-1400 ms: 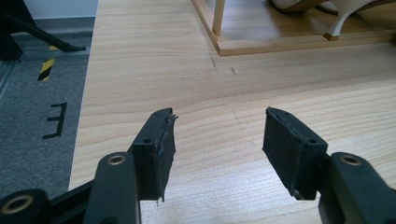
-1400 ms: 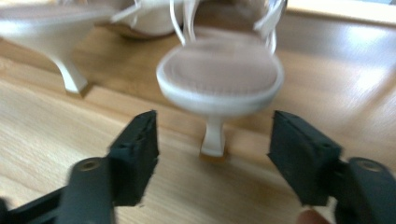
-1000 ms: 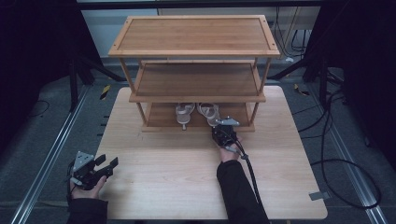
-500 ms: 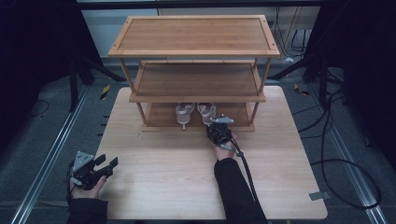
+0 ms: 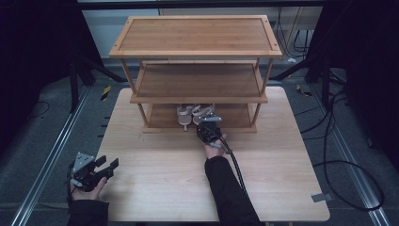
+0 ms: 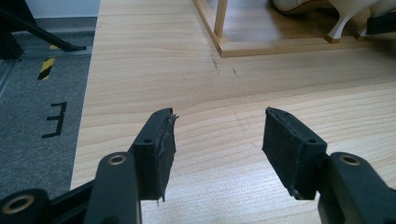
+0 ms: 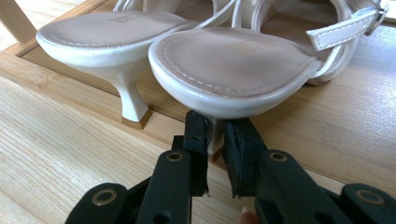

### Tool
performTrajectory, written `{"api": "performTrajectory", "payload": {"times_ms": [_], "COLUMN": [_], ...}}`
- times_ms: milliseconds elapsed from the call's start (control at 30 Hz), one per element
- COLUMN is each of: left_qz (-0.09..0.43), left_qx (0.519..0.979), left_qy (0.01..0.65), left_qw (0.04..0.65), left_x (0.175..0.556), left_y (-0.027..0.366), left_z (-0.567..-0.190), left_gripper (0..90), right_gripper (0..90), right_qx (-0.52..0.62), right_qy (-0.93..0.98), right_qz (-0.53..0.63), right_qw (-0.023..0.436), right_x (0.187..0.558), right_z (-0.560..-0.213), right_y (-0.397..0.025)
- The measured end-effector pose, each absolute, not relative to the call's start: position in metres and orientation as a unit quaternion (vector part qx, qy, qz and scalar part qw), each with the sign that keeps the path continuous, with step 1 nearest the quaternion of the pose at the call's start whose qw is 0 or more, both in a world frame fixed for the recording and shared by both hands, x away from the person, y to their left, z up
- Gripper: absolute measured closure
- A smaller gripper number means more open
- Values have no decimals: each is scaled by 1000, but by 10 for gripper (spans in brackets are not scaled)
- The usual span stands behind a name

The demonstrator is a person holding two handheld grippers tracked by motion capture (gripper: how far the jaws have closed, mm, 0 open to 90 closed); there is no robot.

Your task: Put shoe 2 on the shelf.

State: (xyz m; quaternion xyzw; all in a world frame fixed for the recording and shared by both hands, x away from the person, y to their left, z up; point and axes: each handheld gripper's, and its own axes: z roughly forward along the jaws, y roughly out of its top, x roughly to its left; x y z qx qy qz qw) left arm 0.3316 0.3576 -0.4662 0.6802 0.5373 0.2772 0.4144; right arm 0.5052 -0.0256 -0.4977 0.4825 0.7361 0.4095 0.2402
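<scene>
The right gripper (image 7: pixel 215 140) has its jaws pinched on the heel of the nearer sandal (image 7: pixel 233 70), which sits on the rack's bottom shelf (image 5: pixel 164 117) beside its twin (image 7: pixel 112 32). Best bet: keep that pinch firm and square so the heel doesn't twist. The left gripper (image 6: pixel 217 140) idles, jaws spread, over the surface (image 6: pixel 210 93).

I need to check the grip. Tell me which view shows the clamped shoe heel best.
The right gripper view: the right hand-held gripper pinches the near sandal's heel close up. The high view shows both sandals small under the shelf; the left gripper view catches heels at its top edge.
</scene>
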Motion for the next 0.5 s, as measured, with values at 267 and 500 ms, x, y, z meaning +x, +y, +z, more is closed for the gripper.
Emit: {"api": "performTrajectory", "payload": {"times_ms": [267, 500], "left_qz": [278, 275], "left_qx": [682, 683], "left_qy": [536, 537], "left_qw": [412, 412], "left_x": [332, 332], "left_y": [356, 357], "left_z": [-466, -467], "left_gripper": [423, 420], "right_gripper": [630, 410], "right_qx": [472, 446], "right_qy": [739, 747], "right_qz": [424, 428], "right_qw": [227, 246], "right_x": [496, 474], "right_z": [-493, -477], "right_y": [-38, -63]}}
